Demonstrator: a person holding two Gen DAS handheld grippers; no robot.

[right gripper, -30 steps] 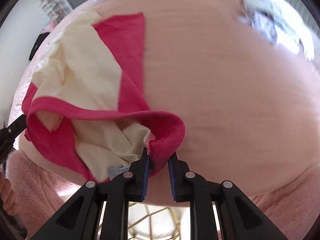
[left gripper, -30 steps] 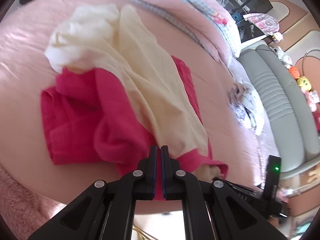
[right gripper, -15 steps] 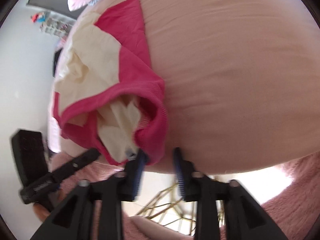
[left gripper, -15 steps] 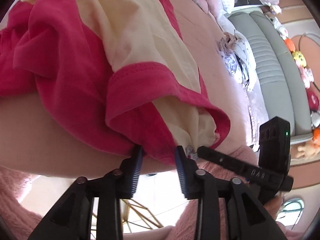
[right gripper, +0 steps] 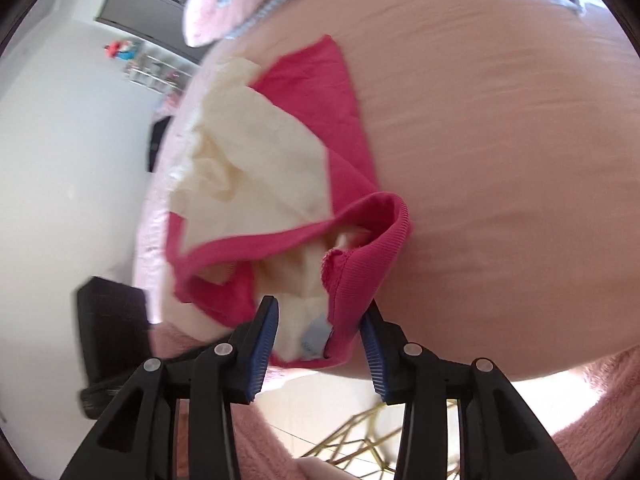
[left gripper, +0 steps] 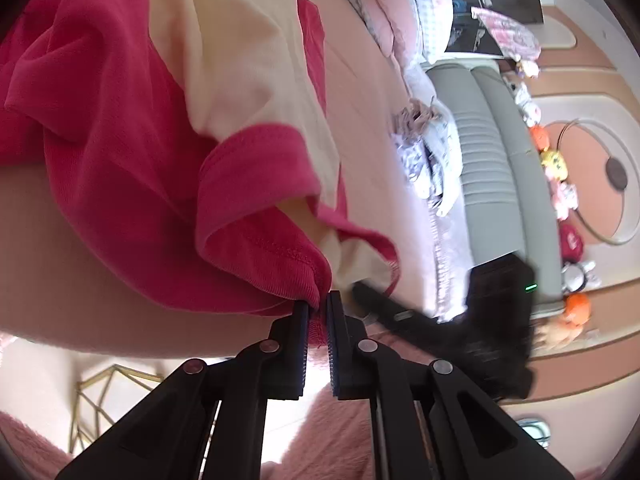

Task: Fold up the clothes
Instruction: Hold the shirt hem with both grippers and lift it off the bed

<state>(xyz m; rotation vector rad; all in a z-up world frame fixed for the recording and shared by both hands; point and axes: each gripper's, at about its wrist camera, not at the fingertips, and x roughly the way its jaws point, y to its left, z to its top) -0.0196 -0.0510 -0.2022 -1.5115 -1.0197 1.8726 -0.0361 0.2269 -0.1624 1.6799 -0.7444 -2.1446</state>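
Left gripper [left gripper: 318, 312] had just clamped onto the ribbed hem of the hot-pink and cream cotton top [left gripper: 132, 152] lying crumpled on the peach bedsheet [right gripper: 500, 152], while right gripper [right gripper: 320, 330] straddled the opposite hem, unclenched, so probably pinch deeper before lifting

I count one garment [left gripper: 132, 184], pink and cream, lower centre of both views. One bed [right gripper: 500, 160]. My two tools: left tool [left gripper: 318, 308], right tool [right gripper: 320, 316]. One grey sofa [left gripper: 492, 168], right of frame.
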